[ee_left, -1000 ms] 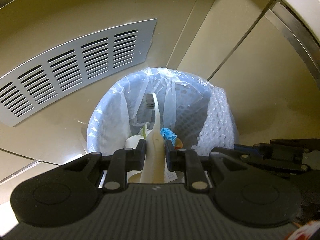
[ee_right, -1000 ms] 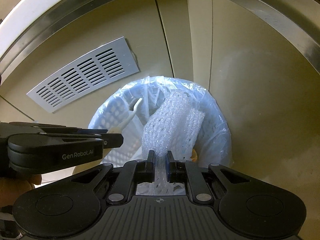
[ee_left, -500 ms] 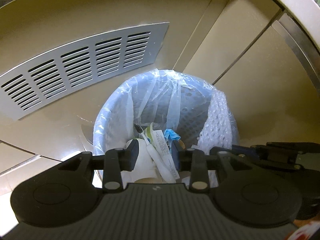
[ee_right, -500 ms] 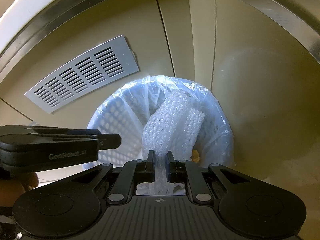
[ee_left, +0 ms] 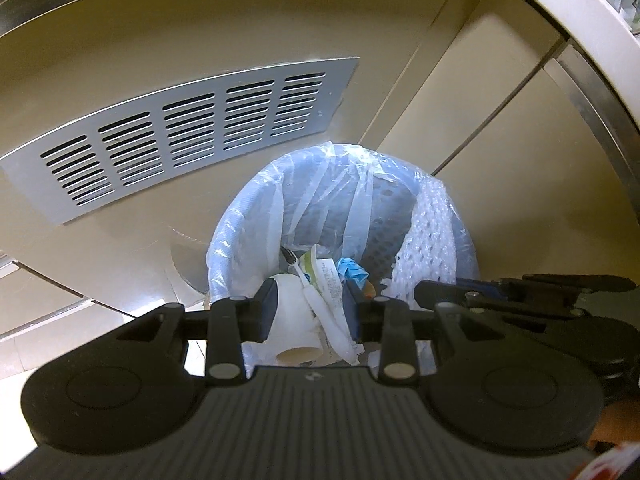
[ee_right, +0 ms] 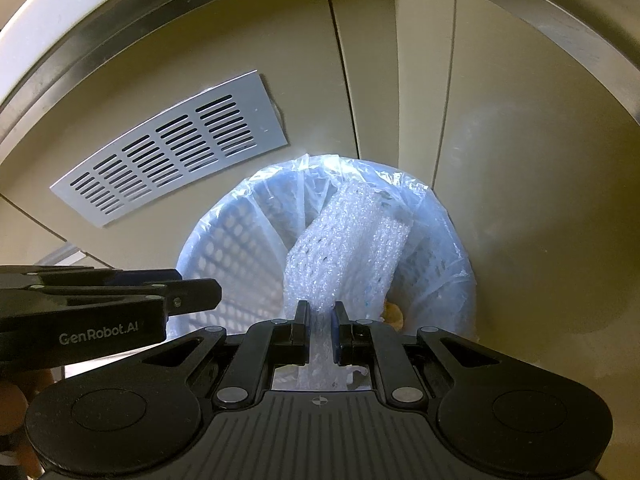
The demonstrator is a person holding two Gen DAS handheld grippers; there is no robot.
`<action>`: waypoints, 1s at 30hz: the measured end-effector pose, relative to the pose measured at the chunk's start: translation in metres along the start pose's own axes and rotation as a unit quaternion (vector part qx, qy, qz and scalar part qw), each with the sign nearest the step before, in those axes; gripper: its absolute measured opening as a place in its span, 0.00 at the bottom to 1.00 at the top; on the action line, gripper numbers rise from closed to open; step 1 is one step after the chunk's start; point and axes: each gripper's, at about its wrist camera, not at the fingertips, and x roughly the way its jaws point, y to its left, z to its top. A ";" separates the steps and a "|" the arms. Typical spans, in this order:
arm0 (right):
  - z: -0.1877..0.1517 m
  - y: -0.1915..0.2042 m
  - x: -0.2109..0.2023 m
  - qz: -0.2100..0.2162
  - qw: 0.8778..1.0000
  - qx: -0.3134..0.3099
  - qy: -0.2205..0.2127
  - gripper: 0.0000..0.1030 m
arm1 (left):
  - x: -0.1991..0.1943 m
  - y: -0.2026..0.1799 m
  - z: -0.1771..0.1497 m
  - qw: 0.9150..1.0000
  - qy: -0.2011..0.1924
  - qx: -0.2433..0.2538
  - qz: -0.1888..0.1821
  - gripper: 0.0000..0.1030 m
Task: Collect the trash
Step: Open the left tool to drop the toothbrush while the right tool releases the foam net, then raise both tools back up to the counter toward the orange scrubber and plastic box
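The left hand-held gripper [ee_left: 310, 312] hangs released over the lined trash bin [ee_left: 240, 224], its fingers spread apart. Inside the bin lie a toothbrush [ee_left: 320, 312], a paper cup [ee_left: 294, 328] and wrappers. The right hand-held gripper [ee_right: 320, 326] grasps a foam net sleeve [ee_right: 348, 248] that leans into the bin's right side. A vent grille [ee_left: 180, 136] sits far left.

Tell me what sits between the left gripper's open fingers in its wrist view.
Between the left gripper's fingers show a toothbrush and paper cup, lying below in the bin.

Beige floor [ee_left: 520, 208] under a bag-lined mesh bin [ee_left: 248, 216]; vent grille [ee_left: 180, 136] alongside.
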 end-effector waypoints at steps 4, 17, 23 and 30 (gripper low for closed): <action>0.001 0.001 0.002 0.002 1.000 -0.002 0.001 0.10 | 0.001 0.002 0.000 1.000 0.000 -0.003 0.002 0.30; 0.003 -0.001 0.008 0.012 1.000 0.029 -0.003 0.53 | -0.001 0.007 0.000 1.000 0.000 -0.011 0.005 0.30; 0.003 0.000 0.005 0.008 0.999 0.034 -0.003 0.53 | -0.004 0.008 -0.001 1.000 -0.002 -0.012 0.004 0.30; 0.005 0.008 -0.010 0.002 1.000 0.029 -0.008 0.53 | -0.018 0.009 0.001 1.000 -0.009 -0.005 0.001 0.30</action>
